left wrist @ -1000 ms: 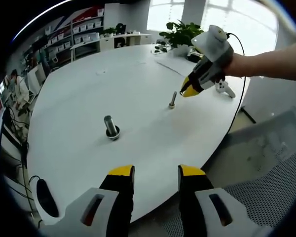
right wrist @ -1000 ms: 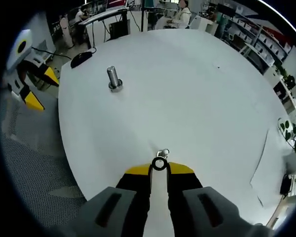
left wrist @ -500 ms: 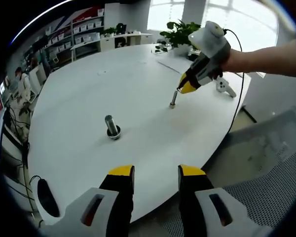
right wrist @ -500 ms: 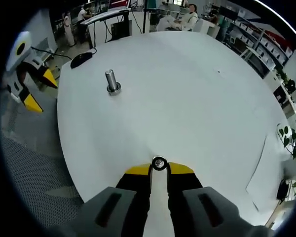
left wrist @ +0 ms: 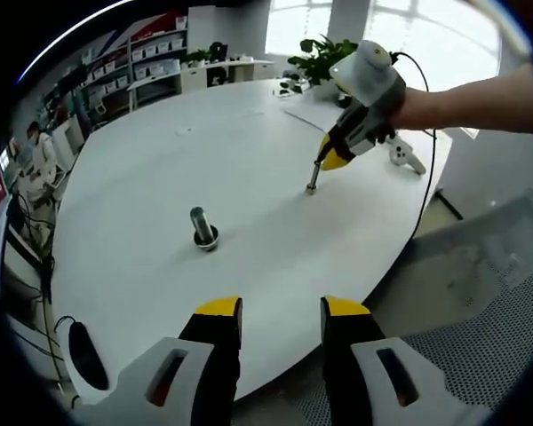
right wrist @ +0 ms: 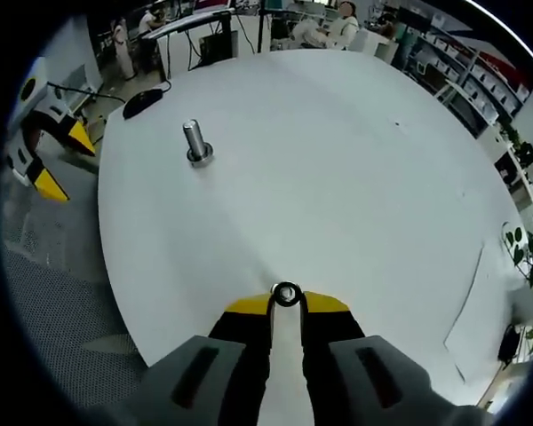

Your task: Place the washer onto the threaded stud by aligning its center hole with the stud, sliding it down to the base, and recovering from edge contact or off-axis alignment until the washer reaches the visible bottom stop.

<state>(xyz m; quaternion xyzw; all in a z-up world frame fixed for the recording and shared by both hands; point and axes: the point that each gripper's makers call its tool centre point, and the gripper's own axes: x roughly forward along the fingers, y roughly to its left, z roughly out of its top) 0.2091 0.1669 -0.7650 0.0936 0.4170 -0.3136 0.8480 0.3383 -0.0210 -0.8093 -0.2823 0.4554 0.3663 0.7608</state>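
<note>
In the right gripper view my right gripper (right wrist: 286, 304) is shut on a small metal washer (right wrist: 286, 284), held flat at the jaw tips over the white table (right wrist: 355, 177). A bright spot fills the washer's hole; the stud below is hidden. In the left gripper view the right gripper (left wrist: 331, 161) has its yellow tips at the top of the thin threaded stud (left wrist: 312, 180), which stands upright near the table's right side. My left gripper (left wrist: 282, 311) hangs open and empty above the table's near edge, and it appears as the left gripper (right wrist: 51, 158) beyond the table's left edge.
A thick bolt (left wrist: 202, 229) stands upright mid-table, also seen as the bolt (right wrist: 194, 142). A black mouse (left wrist: 82, 355) lies at the table edge. A potted plant (left wrist: 324, 55) and a white device (left wrist: 405, 158) sit at the far side. A mesh chair (left wrist: 480, 293) stands right.
The right gripper has moved with the washer over the thin stud: the stud top, earlier visible just beyond the washer, now sits under it. The left gripper has stayed put.
</note>
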